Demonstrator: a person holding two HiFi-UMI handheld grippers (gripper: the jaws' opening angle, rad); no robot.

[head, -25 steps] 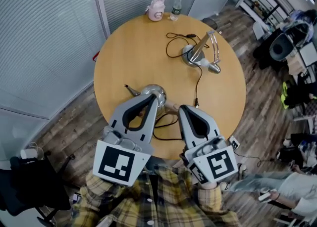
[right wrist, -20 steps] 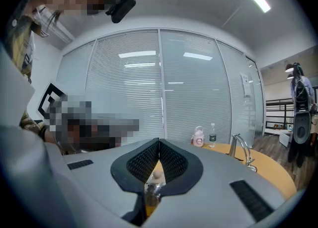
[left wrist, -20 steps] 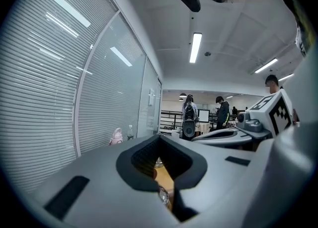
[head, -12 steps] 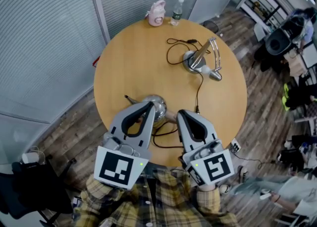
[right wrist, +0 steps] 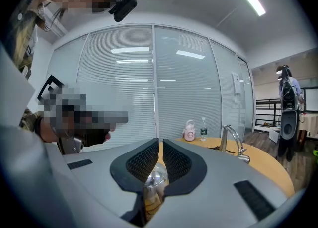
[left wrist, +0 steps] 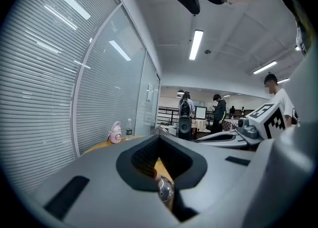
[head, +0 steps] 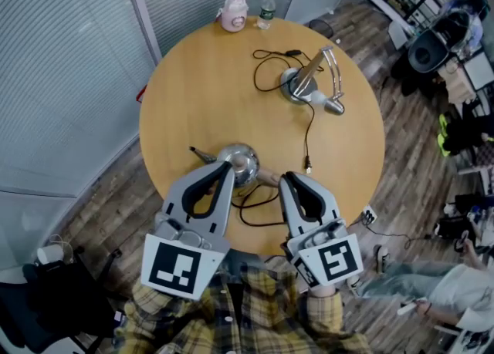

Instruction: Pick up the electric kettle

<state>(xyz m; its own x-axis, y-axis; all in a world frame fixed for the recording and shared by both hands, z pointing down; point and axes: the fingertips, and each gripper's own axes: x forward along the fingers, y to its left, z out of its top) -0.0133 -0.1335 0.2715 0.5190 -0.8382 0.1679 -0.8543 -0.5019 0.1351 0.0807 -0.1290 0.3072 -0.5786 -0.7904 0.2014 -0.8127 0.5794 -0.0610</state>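
The shiny silver electric kettle (head: pixel 238 162) stands near the front edge of the round wooden table (head: pixel 201 90), its thin spout (head: pixel 197 152) pointing left. My left gripper (head: pixel 226 167) hovers over the kettle's left side with its fingertips together and nothing between them. My right gripper (head: pixel 286 179) hangs just right of the kettle, also shut and empty. In the left gripper view the kettle (left wrist: pixel 165 190) shows below the left gripper (left wrist: pixel 159 136). In the right gripper view the kettle (right wrist: pixel 156 175) lies under the right gripper (right wrist: pixel 160 140).
A black cord (head: pixel 258 200) loops on the table between the grippers. Farther back stands a silver metal stand with a curved arm (head: pixel 310 86) and its own cord. A pink bottle (head: pixel 234 11) and a water bottle (head: pixel 266 5) sit at the far edge. Window blinds lie left.
Both grippers have sunk a little toward the table beside the kettle. Their jaws have stayed shut and the kettle has not moved.
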